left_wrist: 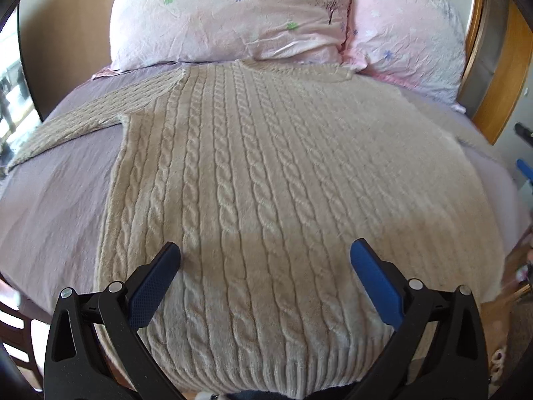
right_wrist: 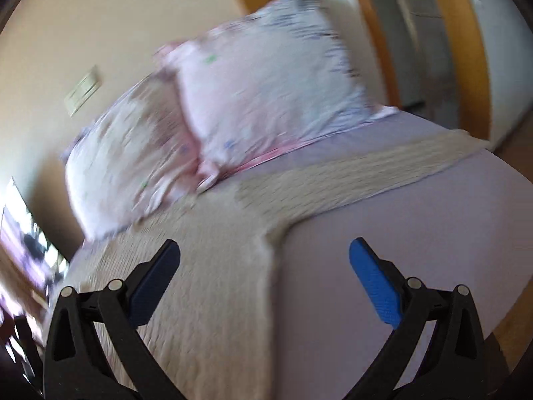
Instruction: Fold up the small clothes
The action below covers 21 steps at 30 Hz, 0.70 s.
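A cream cable-knit sweater (left_wrist: pixel 266 173) lies flat on the lilac bed sheet (left_wrist: pixel 56 206), hem toward me, neck by the pillows, left sleeve (left_wrist: pixel 86 116) spread out to the side. My left gripper (left_wrist: pixel 265 253) is open and empty, hovering over the lower body of the sweater. In the blurred right wrist view the sweater (right_wrist: pixel 206 266) shows with its right sleeve (right_wrist: pixel 359 173) stretched across the sheet (right_wrist: pixel 366 240). My right gripper (right_wrist: pixel 265 253) is open and empty above the sweater's right side edge, near the armpit.
Two pink flowered pillows (left_wrist: pixel 230 13) (left_wrist: pixel 406 33) lean at the head of the bed. A wooden door frame (left_wrist: pixel 499 76) stands at the right. A dark wooden chair (left_wrist: pixel 16 330) is at the lower left. The bed edge drops off at the right (right_wrist: pixel 506 320).
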Each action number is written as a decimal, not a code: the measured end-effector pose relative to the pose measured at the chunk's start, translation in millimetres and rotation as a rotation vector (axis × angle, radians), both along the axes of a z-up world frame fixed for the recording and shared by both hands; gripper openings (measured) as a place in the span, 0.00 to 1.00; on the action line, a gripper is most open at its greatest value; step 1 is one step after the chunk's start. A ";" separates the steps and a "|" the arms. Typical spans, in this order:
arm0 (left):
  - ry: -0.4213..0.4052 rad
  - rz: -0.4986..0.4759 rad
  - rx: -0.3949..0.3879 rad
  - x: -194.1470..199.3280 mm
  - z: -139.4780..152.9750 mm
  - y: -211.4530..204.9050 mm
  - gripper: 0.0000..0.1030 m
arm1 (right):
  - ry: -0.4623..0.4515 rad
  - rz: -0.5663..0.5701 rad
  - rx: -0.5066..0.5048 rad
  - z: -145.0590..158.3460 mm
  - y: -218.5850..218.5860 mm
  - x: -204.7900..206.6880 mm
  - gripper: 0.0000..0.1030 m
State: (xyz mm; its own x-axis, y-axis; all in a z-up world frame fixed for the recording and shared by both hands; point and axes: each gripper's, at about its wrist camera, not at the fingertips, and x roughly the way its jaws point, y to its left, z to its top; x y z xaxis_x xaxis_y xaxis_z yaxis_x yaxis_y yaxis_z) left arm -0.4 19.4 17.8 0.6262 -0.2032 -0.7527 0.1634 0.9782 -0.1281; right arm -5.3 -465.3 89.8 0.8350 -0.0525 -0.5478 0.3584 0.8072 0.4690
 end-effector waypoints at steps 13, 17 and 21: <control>-0.205 0.176 -0.156 77.1 39.7 93.2 0.99 | 0.138 -0.494 0.440 -77.4 -225.7 64.7 0.50; -0.195 0.296 -0.114 90.5 40.3 131.9 0.99 | 0.146 -0.517 0.449 -81.0 -226.2 75.6 0.07; -0.180 0.390 -0.171 90.4 39.8 184.0 0.99 | 0.017 -0.288 0.157 -6.1 -136.1 103.1 0.06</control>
